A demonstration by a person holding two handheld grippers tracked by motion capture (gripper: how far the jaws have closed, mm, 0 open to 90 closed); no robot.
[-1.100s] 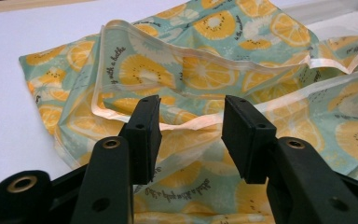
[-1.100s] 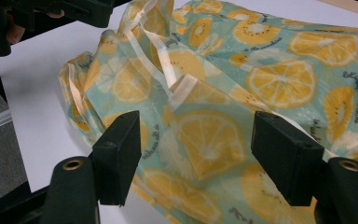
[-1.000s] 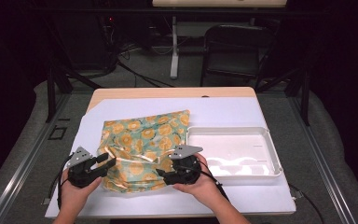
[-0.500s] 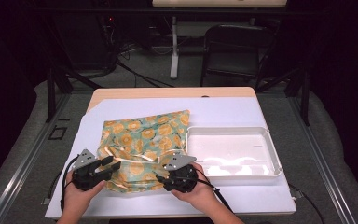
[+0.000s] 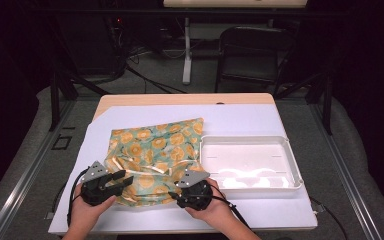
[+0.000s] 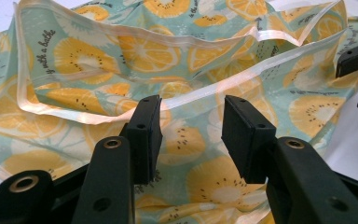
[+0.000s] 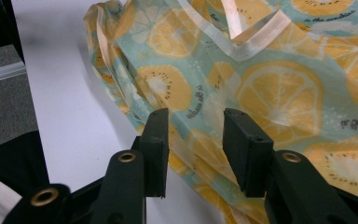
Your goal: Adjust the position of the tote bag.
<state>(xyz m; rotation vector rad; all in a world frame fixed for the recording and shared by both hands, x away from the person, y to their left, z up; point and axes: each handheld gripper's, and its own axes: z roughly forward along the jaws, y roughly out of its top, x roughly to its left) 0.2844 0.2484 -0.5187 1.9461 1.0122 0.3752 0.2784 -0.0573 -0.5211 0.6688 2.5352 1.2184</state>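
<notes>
Fabric bag (image 5: 155, 155) (citrus print) between both grippers' parted jaws, right closing

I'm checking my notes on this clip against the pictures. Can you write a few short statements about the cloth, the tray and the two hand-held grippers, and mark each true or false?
1. The fruit-print cloth lies inside the white tray. False: it lies on the table, to the left of the tray.
2. The tray holds nothing. True.
3. The left hand-held gripper is at the cloth's near edge. True.
4. The right hand-held gripper is clamped shut with no gap. False: a gap shows between its jaws, which have just been closing over the cloth's edge.
5. The cloth is plain white. False: it is teal with yellow citrus slices.
</notes>
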